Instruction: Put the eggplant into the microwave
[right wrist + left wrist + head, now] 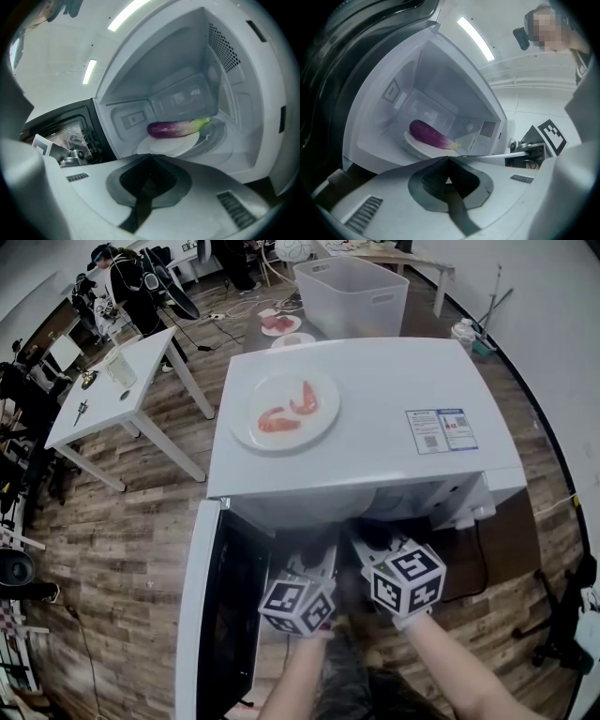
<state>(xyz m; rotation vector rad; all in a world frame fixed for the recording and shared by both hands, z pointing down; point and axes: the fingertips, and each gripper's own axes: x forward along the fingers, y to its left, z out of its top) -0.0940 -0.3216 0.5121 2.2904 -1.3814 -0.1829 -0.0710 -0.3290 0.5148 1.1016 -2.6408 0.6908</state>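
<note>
A purple eggplant (174, 128) with a green stem lies on a white plate (171, 144) inside the open white microwave (375, 418). The left gripper view shows the same eggplant (429, 133) on its plate (419, 144) in the cavity. Both grippers hover just outside the opening, side by side. My left gripper (449, 159) has its jaws closed together with nothing between them. My right gripper (151, 158) is shut and empty too. In the head view the left gripper (305, 592) and right gripper (380, 559) point into the dark cavity, and the eggplant is hidden there.
The microwave door (202, 615) hangs open to the left. On top of the microwave sits a white plate (284, 409) with pink food. A white table (117, 395) stands at the left and a white bin (352, 292) behind.
</note>
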